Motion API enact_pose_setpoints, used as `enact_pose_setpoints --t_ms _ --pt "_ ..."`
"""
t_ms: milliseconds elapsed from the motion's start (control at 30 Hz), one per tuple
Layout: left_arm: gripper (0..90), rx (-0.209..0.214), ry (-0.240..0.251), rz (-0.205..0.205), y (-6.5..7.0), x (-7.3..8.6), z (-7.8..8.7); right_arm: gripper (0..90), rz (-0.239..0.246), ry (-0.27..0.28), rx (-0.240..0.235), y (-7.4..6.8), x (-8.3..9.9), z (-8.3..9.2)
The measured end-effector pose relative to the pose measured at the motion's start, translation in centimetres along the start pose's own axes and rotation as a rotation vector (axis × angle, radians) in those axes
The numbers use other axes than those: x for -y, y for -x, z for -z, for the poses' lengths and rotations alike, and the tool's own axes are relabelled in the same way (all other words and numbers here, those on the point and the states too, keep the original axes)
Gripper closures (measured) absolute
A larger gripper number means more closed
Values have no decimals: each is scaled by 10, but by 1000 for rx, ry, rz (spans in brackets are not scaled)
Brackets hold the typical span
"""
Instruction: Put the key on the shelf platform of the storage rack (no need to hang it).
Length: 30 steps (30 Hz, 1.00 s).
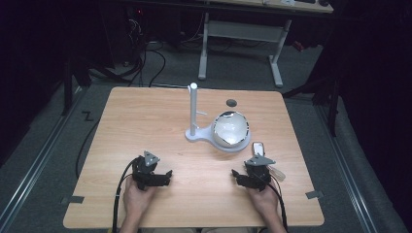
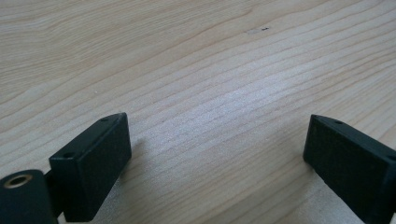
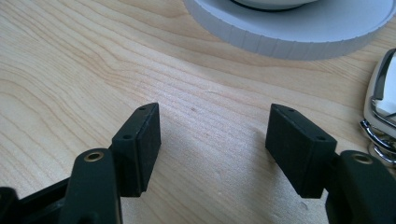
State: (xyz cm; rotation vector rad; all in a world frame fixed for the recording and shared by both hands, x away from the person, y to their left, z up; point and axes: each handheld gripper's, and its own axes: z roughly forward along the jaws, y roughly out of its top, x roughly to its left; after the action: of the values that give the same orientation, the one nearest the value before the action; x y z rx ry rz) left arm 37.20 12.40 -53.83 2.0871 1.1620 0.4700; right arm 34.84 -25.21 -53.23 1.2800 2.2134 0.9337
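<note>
While nothing is being gripped yet, the wooden tabletop (image 1: 145, 126) is being shared by a pretty small set of things. A white stand (image 1: 197, 136) with an upright post is being kept a bit beyond the middle, toward the far edge, and a white bowl (image 1: 231, 128) is being carried on its round base. Just past the bowl's near-right side, a small key fob (image 1: 258, 147) is lying flat, with its metal ring pointing toward the near edge.

The left gripper (image 1: 167, 174) is being held low near the near edge, left of centre, well apart from everything. The right gripper (image 1: 235, 174) is being held near the near edge on the right, just short of the fob.

Probably the fob is what's being gone for. What could go wrong: it's flat and slick-looking, so it could get skated away by one jaw arriving first, or get pushed against the stand's base. The bowl could also be nudged off if the base is bumped.

Both sets of jaws are being held wide apart, with bare wood between them and nothing being touched. In the right gripper view the fob is sitting just outside one jaw.
</note>
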Motion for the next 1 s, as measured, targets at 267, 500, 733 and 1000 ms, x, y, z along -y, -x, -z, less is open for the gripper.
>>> enact_pose_setpoints --t_ms 267,500,733,1000 --pt "96 -2 3 -3 1 0 1 360 1 -1 2 0 0 0" --pt "153 -24 14 15 6 4 5 371 -12 4 -9 3 0 0" --pt "153 -19 14 16 6 4 5 372 -8 -1 8 1 0 1" --pt "154 -20 14 16 6 4 5 481 -28 11 32 4 4 5"
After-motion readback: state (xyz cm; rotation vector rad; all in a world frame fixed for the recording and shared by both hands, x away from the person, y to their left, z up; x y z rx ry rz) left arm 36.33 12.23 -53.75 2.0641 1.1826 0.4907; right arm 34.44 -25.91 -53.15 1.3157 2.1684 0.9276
